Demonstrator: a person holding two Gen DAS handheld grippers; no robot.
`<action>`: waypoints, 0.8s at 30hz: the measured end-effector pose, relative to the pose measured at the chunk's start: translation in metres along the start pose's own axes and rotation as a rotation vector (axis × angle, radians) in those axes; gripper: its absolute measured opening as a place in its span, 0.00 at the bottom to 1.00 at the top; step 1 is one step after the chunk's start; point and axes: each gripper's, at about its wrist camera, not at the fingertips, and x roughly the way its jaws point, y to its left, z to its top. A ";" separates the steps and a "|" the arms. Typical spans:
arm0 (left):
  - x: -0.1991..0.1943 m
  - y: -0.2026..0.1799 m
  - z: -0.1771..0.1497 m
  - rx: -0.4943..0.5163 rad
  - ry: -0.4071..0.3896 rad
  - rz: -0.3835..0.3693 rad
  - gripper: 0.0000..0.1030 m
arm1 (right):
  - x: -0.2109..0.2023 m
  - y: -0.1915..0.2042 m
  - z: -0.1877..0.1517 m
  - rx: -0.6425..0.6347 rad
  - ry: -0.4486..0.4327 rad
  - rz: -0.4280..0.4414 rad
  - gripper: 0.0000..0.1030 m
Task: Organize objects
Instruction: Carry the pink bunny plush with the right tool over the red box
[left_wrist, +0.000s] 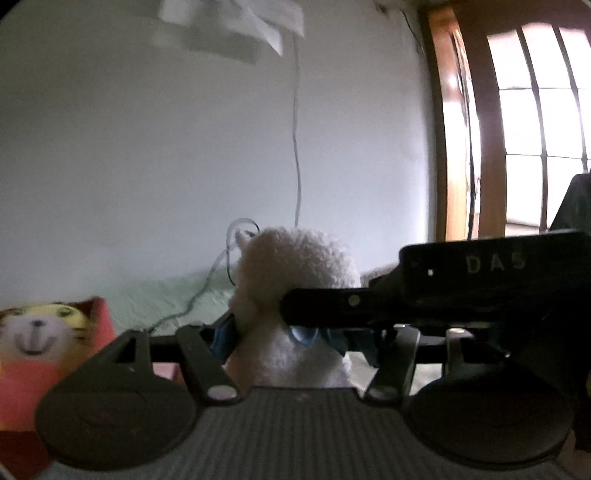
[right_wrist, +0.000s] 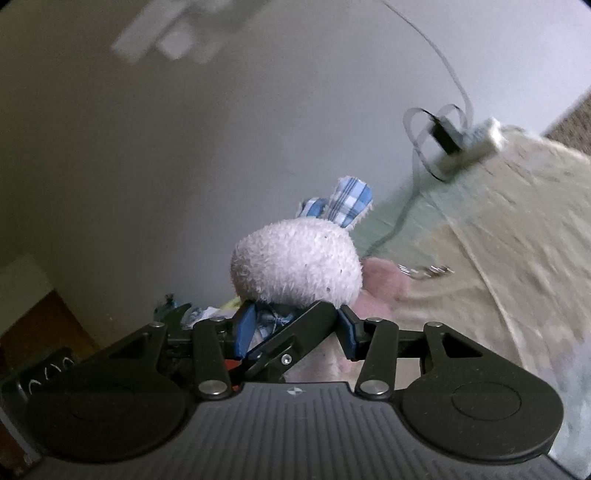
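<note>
Left gripper: jaws clenched on a white plush, gripping it at the neck where a blue bow sits. The plush is upright between the blue pads, its fleecy head rising above the jaws. A black bar marked "DAS", seemingly part of the other gripper, crosses in from the right and overlaps the plush at neck level.

Right gripper: jaws closed around a white rabbit, held at the neck below the rounded head. Its blue checked ears point up and away from the camera. A black finger from another tool lies diagonally across the gap between the right jaws; whether it touches the rabbit cannot be told.

Surroundings, left wrist view: a tiger toy in red, blurred, lies low at the left edge. A pale green bed cover runs behind the plush, with a white cable hanging down the wall onto it. A wooden door frame stands at right.

Right wrist view: a pink plush lies just behind the rabbit, near some metal rings. A blurred adapter rests on the cream blanket at upper right.
</note>
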 end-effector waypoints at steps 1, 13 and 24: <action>-0.009 0.001 0.003 -0.013 -0.016 0.008 0.61 | 0.001 0.009 0.001 -0.018 0.000 0.014 0.48; -0.093 0.063 0.026 0.010 -0.087 0.198 0.61 | 0.069 0.102 -0.012 -0.108 0.076 0.211 0.49; -0.135 0.151 0.027 -0.017 -0.007 0.328 0.61 | 0.159 0.155 -0.041 -0.059 0.198 0.242 0.50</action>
